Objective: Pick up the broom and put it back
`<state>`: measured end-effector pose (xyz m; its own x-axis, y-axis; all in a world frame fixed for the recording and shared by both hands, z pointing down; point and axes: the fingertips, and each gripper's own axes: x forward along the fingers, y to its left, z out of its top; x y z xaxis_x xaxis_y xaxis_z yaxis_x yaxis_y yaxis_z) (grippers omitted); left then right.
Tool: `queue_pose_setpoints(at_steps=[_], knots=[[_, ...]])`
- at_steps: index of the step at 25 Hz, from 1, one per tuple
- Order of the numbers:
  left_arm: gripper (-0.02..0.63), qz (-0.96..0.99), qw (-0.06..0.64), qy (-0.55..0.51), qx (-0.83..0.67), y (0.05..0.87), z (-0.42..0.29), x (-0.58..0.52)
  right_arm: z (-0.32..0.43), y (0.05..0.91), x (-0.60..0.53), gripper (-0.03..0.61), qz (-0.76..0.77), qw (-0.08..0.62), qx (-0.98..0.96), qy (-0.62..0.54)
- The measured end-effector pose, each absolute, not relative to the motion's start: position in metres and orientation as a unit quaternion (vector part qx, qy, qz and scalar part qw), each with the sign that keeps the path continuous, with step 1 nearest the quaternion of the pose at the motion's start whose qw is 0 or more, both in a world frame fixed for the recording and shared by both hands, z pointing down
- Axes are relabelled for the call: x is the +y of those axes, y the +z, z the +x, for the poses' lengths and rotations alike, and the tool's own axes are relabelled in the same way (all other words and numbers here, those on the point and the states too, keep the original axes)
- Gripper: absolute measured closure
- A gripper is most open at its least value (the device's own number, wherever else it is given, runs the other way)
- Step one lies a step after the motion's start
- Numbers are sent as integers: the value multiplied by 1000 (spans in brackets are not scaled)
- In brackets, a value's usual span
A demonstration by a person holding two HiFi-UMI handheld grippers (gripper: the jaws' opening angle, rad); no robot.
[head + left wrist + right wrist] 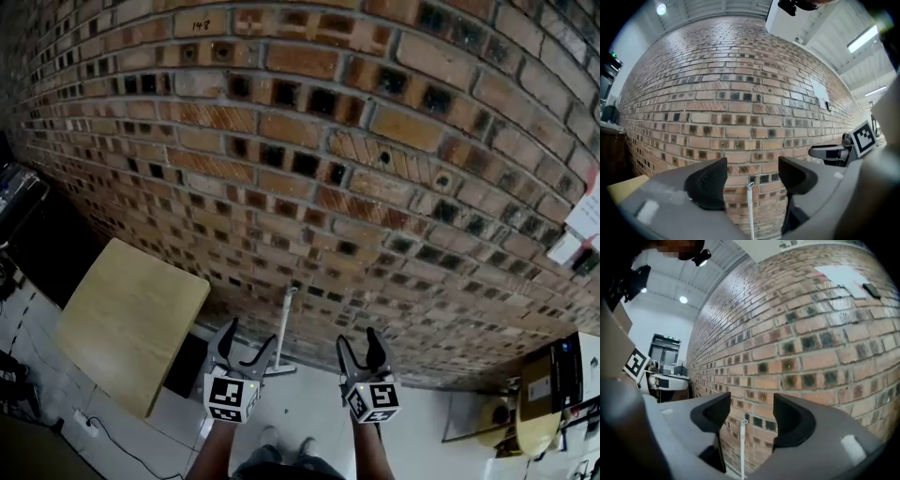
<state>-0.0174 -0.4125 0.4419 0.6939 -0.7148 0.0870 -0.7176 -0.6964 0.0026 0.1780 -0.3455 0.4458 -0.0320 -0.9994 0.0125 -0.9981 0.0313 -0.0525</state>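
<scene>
Broom with slim white handle (284, 323) stands upright against the red brick wall (309, 141), ahead between my left gripper (249, 339) and right gripper (359, 342). Both sets of fingers (708, 185) gape empty, and I judge the left nearer.

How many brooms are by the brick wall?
1. The thin white-handled broom stands upright against the red brick wall, seen between the left gripper and the right gripper, held by neither. A pale wooden table might hide others.
</scene>
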Motion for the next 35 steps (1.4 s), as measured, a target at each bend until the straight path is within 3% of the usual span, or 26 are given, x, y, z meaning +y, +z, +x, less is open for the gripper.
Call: queue_pose_setpoints(at_steps=[14, 21, 29, 35], knots=[[270, 954, -25, -10, -299, 371, 12, -291, 184, 361, -184, 293, -764, 58, 643, 15], [270, 941, -37, 2, -335, 372, -23, -208, 138, 367, -120, 287, -727, 60, 684, -8], [272, 928, 7, 43, -369, 419, -60, -64, 62, 418, -10, 259, -675, 34, 733, -71], [272, 916, -11, 39, -400, 397, -113, -26, 23, 398, 29, 250, -663, 16, 747, -40]])
